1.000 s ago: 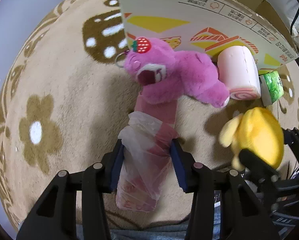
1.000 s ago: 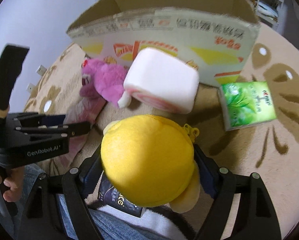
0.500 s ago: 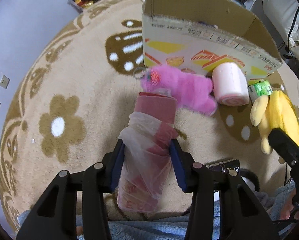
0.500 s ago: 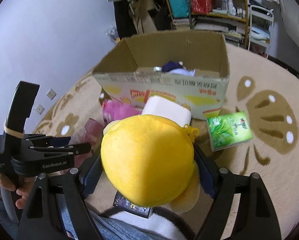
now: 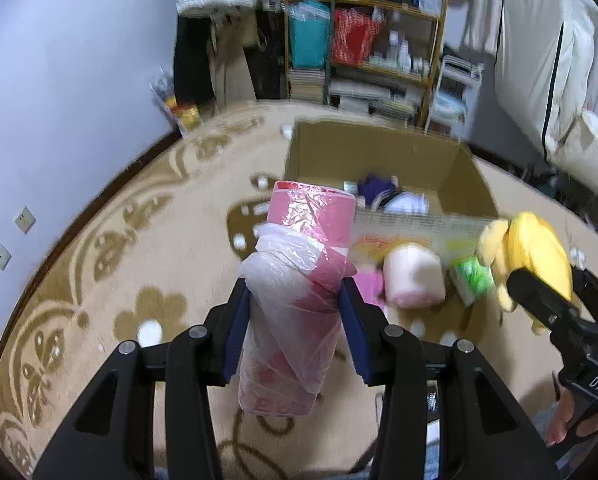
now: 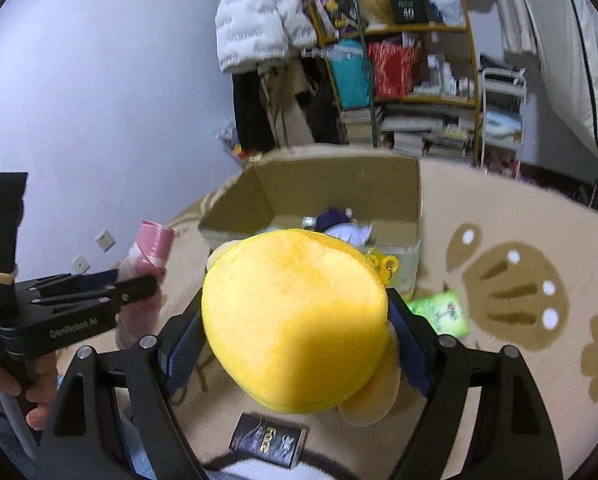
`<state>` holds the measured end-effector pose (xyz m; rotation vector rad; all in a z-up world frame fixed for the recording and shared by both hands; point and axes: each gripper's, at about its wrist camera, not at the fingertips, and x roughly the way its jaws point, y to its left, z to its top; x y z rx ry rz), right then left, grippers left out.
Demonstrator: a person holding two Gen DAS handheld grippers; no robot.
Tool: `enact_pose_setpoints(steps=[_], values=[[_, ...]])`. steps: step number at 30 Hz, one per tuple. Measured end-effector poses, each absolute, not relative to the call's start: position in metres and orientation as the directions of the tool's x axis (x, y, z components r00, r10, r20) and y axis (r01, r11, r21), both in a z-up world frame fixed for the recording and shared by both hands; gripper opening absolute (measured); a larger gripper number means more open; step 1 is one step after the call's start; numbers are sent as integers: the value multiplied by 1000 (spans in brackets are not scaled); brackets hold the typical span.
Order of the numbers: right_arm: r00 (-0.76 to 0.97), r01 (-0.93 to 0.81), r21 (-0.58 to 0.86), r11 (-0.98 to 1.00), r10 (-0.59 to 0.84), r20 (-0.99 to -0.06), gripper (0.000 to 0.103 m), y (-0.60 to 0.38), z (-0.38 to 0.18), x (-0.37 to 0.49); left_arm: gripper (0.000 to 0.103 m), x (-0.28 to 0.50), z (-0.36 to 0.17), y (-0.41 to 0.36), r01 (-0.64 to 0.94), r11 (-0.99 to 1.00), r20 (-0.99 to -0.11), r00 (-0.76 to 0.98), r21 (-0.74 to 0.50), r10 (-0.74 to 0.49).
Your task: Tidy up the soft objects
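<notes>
Green pack [image 6: 443, 312] beside open box [image 6: 413, 216]

Lilac wall [image 5: 79, 80], beige flowered carpet [image 5: 99, 272], cluttered shelving [image 5: 363, 40] behind

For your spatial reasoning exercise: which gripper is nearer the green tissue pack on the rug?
Right. The right gripper, clamping the yellow plush, hangs just beside the green tissue pack; the left gripper, holding the pink roll, is farther off.

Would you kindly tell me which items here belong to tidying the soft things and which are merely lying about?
Belong to the job:
- pink roll in plastic, in the left hand-held gripper
- yellow plush, in the right hand-held gripper
- cardboard box
- white-and-pink roll cushion
- green tissue pack

Lying about:
- dark packet
- shelf
- patterned rug
</notes>
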<state>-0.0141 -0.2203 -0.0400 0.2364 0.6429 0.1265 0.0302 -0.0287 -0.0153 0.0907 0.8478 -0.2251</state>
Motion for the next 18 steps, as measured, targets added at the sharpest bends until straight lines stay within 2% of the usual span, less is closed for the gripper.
enact_pose_setpoints(steps=[6, 18], values=[[832, -37, 223, 974, 154, -532, 87, -224, -29, -14, 43, 31, 9, -25, 234, 972, -666, 719, -35, -197], [865, -25, 192, 981, 117, -488, 87, -240, -17, 10, 43, 45, 25, -39, 243, 970, -595, 780, 3, -194]])
